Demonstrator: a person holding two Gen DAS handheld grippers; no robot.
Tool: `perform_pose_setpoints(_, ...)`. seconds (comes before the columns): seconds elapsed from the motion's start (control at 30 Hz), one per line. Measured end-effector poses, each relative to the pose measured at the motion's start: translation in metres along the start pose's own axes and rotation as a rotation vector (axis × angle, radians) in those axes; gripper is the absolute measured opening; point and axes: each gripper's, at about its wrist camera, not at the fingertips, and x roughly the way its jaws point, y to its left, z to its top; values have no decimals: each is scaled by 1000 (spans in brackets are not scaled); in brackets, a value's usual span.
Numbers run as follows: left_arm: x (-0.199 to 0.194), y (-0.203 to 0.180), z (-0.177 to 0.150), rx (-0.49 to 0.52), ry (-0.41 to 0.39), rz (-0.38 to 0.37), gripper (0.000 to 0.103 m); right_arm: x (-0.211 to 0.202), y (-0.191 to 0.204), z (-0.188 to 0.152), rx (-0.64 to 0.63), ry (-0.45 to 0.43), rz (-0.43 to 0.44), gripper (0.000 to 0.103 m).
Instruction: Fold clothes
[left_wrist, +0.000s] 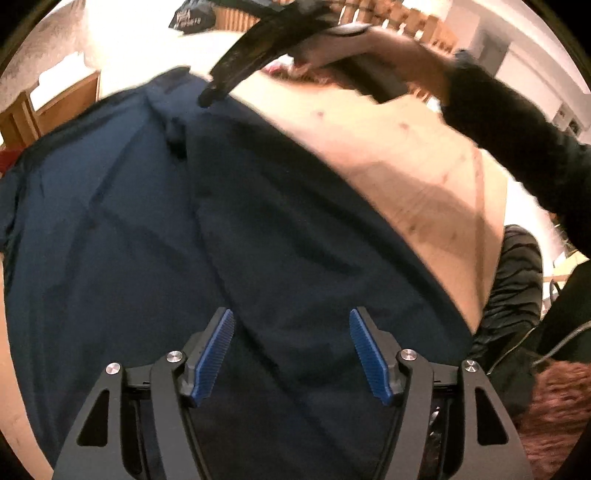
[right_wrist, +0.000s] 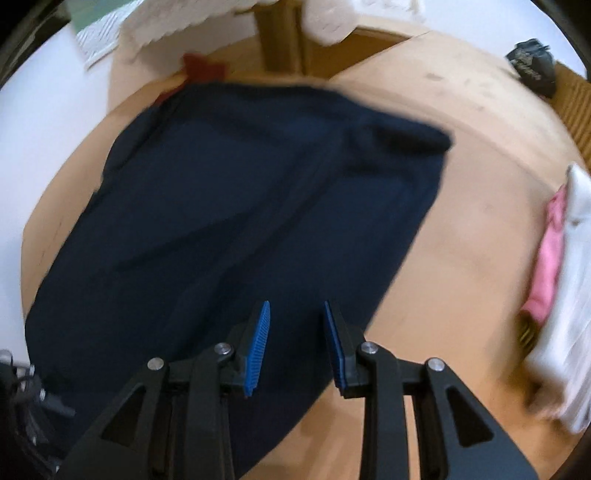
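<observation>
The left tongs (left_wrist: 291, 325) point steeply downward with the two blue-padded fingers (left_wrist: 216, 354) spread wide apart and nothing gripped between them. The right tongs (right_wrist: 296, 321) also tilt steeply down, their blue pads (right_wrist: 258, 343) parted by a narrower gap, with nothing pinched. In the left wrist view the right tongs (left_wrist: 212, 92) show as a blurred black shape reaching in from the top, carried by a hand (left_wrist: 369, 48) whose forearm is in a dark sleeve (left_wrist: 517, 133).

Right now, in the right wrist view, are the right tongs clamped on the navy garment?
No. The right tongs stand apart above the navy garment, gripping nothing.
</observation>
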Motion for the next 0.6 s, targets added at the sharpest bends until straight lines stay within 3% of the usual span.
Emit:
perform_pose_setpoints(0.13, 0, -10, -16, 36, 22, 65, 64, 12, 12, -10, -59, 12, -58, 29)
perform_pose_setpoints(0.2, -1, -17, -29, 43, 7, 87, 74, 16, 14, -10, -76, 23, -83, 29)
perform_pose_setpoints(0.3, -3, -20, -38, 33, 25, 98, 76, 21, 16, -8, -90, 39, -101, 29)
perform_pose_setpoints(0.33, -5, -18, -38, 29, 39, 103, 73, 23, 15, -5, -80, 49, -101, 29)
perform_pose_setpoints(0.37, -9, -16, -35, 28, 39, 108, 61, 24, 15, -2, -72, 57, -99, 28)
perform_pose_setpoints(0.43, -19, -9, -25, 32, 9, 91, 60, 26, 13, 2, -58, 62, -72, 28)
perform_pose_setpoints(0.53, -30, 4, 9, 62, -56, -1, 58, 28, 9, 4, -17, 64, -8, 26)
perform_pose_setpoints(0.6, -25, 10, 34, 119, -61, -26, 49, 35, 3, 2, 16, 79, 25, 26)
